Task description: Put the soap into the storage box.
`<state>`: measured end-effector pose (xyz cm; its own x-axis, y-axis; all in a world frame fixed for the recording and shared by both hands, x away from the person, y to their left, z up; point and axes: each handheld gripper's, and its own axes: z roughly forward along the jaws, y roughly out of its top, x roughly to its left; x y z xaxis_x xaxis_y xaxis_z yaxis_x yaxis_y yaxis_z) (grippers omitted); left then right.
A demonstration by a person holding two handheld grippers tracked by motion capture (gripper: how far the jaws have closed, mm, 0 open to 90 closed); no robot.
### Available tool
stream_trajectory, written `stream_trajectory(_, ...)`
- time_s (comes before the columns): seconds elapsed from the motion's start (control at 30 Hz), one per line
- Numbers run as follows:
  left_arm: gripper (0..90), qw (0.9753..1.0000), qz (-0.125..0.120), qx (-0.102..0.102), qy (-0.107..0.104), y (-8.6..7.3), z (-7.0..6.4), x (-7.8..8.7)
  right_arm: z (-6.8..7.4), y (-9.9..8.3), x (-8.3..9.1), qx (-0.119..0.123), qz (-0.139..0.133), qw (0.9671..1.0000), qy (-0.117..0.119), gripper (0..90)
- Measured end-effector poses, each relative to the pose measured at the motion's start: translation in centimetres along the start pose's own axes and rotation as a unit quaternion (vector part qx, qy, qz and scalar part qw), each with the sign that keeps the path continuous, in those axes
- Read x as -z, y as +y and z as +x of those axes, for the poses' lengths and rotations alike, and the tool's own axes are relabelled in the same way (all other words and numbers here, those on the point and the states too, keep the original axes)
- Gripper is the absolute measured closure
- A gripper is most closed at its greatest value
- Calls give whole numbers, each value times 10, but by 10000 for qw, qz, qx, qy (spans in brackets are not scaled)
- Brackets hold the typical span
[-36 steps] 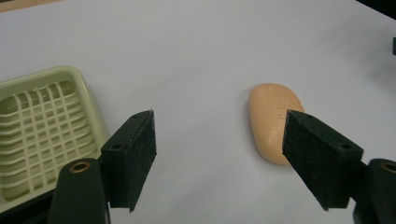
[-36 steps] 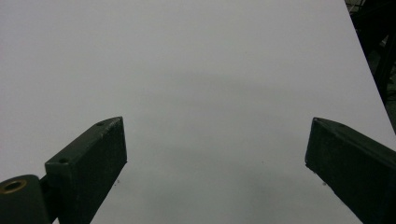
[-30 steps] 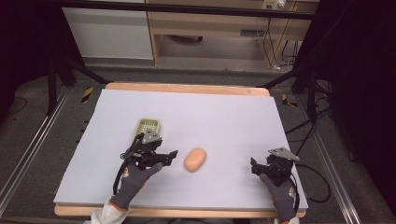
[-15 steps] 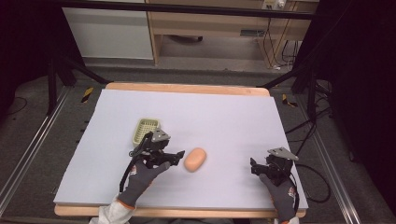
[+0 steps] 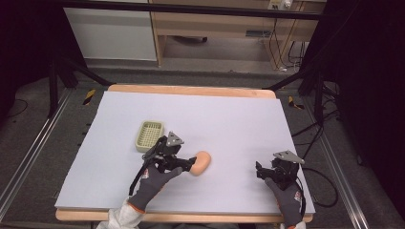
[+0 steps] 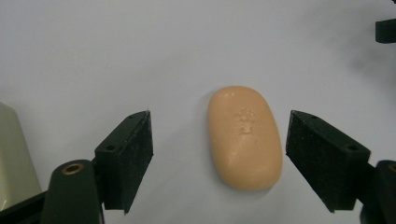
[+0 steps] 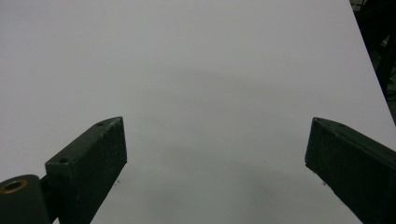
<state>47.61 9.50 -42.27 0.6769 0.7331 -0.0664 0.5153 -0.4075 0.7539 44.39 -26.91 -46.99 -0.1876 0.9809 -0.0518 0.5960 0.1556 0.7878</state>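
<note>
Presently, the pale lavender matte table sheet [image 5: 229, 119] lies flat over a light wooden board whose edge shows along the far and near sides. On it, in the high view, the peach-coloured oval soap bar [image 5: 201, 163] lies near the middle of the near half, well clear of every edge. The left gripper [image 5: 187, 164] meets it from nine o'clock, held by a grey-gloved hand [image 5: 150, 183].

In the left gripper view the jaws stand wide apart on either side of the soap bar [image 6: 244, 136], with open sheet showing between each black pad and the bar; nothing is held. The bar is smooth, rounded at both ends, with a faint stamped mark on its top face. The pads are blocky, with a rough grainy facing.

At roughly ten o'clock from the bar sits a small pale green ribbed plastic tray [image 5: 149, 135], rectangular with rounded corners, just behind the left gripper; its cream-green corner [image 6: 14, 158] shows at the left margin of the left gripper view.

The right gripper [image 5: 260, 171] rests at three o'clock from the bar, well apart from it, near the sheet's near right corner. Its jaws [image 7: 215, 158] are spread wide over bare sheet and grip nothing. Open room extends across the far half of the sheet.
</note>
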Motion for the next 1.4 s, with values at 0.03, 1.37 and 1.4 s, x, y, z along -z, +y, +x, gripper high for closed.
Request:
stream_trajectory(0.03,220,10000,30,-24,-4,0,-1,-1,0,0,0,-2,4,10000,3,59)
stream_trajectory(1.37,200,9973,674,-276,-83,5,-22,-47,1,0,-3,14,124,9999,10,60)
stream_trajectory(1.4,201,9972,697,-272,-82,4,-23,-48,1,0,-2,17,129,9999,15,60)
